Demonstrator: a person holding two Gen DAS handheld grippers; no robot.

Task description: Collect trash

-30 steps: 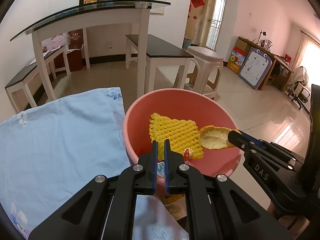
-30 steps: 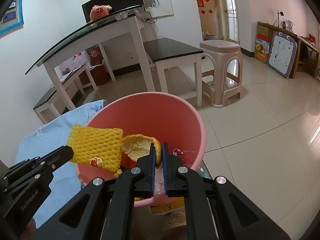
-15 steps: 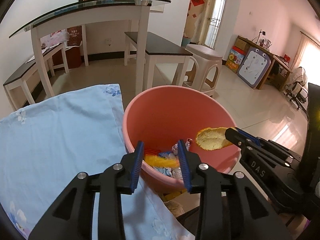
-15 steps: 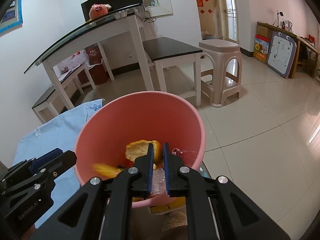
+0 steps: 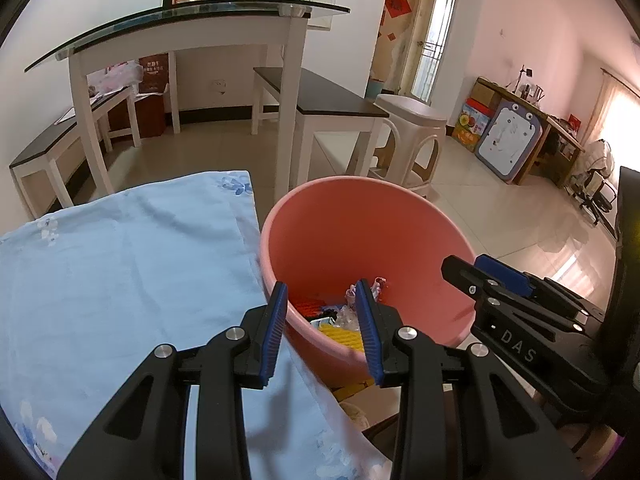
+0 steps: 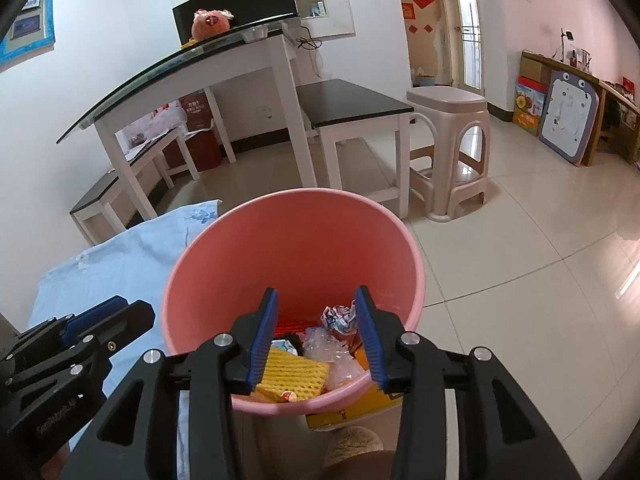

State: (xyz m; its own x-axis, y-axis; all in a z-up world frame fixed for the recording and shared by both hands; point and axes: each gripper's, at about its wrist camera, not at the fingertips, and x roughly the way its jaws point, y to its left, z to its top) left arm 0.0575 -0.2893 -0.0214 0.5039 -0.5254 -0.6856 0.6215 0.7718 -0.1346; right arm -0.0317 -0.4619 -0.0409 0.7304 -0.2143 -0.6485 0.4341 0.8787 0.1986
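A pink bucket (image 5: pixel 360 181) (image 6: pixel 296 193) stands just ahead of both grippers. Trash lies in its bottom: a yellow foam net (image 6: pixel 292 376) (image 5: pixel 344 336), crumpled wrappers (image 6: pixel 340 316) and clear plastic (image 6: pixel 320 344). My left gripper (image 5: pixel 320 292) hangs open over the bucket's near rim with nothing between its fingers; it also shows at the lower left of the right wrist view (image 6: pixel 120 308). My right gripper (image 6: pixel 317 296) is over the bucket too. Its jaws are opening and hold nothing. It reaches in from the right in the left wrist view (image 5: pixel 480 268).
A light blue cloth (image 5: pixel 120 280) covers the surface left of the bucket. Behind stand a glass-topped table (image 5: pixel 180 20), a dark bench (image 6: pixel 352 100) and a beige plastic stool (image 6: pixel 448 152) on a tiled floor. A yellow box (image 6: pixel 352 408) sits under the bucket.
The left gripper opened and the yellow foam net fell into the bucket. Then the right gripper opened and the peel piece it held dropped in too.
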